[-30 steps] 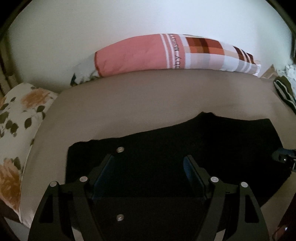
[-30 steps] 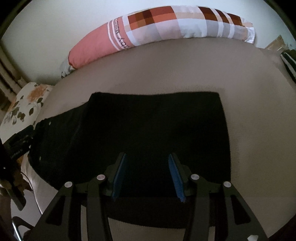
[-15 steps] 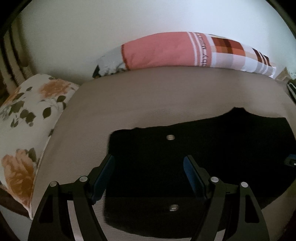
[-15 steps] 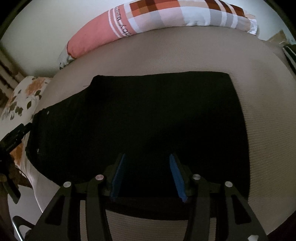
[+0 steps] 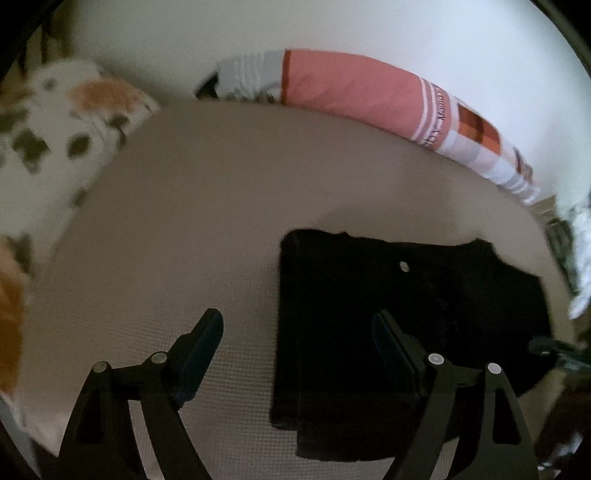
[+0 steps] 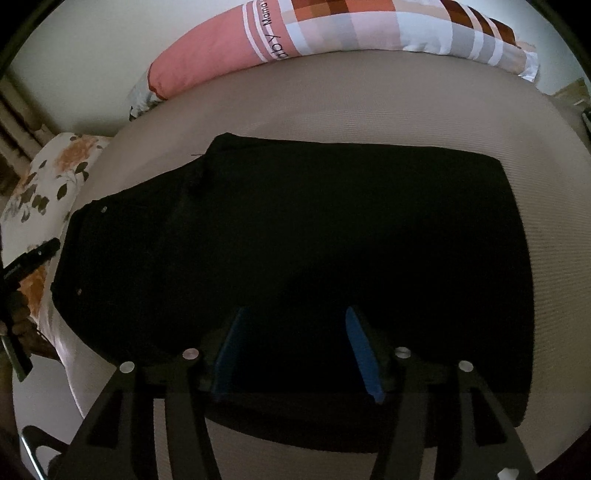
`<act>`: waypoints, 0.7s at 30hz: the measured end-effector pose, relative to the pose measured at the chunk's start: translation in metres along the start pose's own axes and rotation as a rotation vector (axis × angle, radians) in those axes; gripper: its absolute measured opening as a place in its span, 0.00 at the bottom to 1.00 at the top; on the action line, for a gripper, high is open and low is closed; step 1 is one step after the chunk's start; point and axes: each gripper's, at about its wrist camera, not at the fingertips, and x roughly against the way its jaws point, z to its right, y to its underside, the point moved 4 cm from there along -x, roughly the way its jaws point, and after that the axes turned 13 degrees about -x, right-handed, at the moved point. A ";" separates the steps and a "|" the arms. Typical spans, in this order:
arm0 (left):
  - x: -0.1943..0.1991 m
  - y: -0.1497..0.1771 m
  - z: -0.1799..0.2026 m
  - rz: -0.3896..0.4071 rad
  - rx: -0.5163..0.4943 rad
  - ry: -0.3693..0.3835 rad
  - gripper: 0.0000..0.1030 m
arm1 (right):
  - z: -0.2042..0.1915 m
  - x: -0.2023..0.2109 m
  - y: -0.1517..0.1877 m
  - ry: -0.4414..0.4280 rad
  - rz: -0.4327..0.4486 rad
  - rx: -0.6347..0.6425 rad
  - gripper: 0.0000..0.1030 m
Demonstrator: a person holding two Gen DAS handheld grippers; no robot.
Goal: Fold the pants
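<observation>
Black pants (image 6: 295, 240) lie folded flat on the beige bed (image 5: 221, 206), well short of the pink and checked pillow (image 6: 332, 33) along the wall.

My left gripper (image 5: 297, 332) has its 2 jaws spread wide and opening further. I hold nothing in it: the left finger hangs over bare bed, the right finger over the pants, and the folded left edge of the cloth runs between them. I cannot tell whether either tip touches the fabric.

My right gripper (image 6: 295, 328) is about half open and its jaws are widening too. Only flat cloth shows between the blue pads (image 6: 360, 350), with no fold pinched there. Black fabric under dim light makes contact hard to judge.

From the left wrist view, motion blur smears the flowered pillow (image 5: 55, 140) and the clutter at the right edge. From the right wrist view, a dark tool and part of a hand (image 6: 18, 317) are cut off at the left edge.
</observation>
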 end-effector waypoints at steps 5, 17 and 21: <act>-0.022 0.002 -0.013 -0.059 0.051 0.127 0.80 | -0.012 -0.004 0.002 -0.001 -0.002 0.024 0.58; -0.056 -0.006 -0.004 -0.162 0.025 0.441 0.80 | -0.017 -0.009 -0.006 -0.006 -0.039 -0.019 0.61; -0.059 -0.010 -0.004 -0.159 0.004 0.519 0.79 | -0.019 -0.010 -0.008 -0.006 -0.040 -0.018 0.63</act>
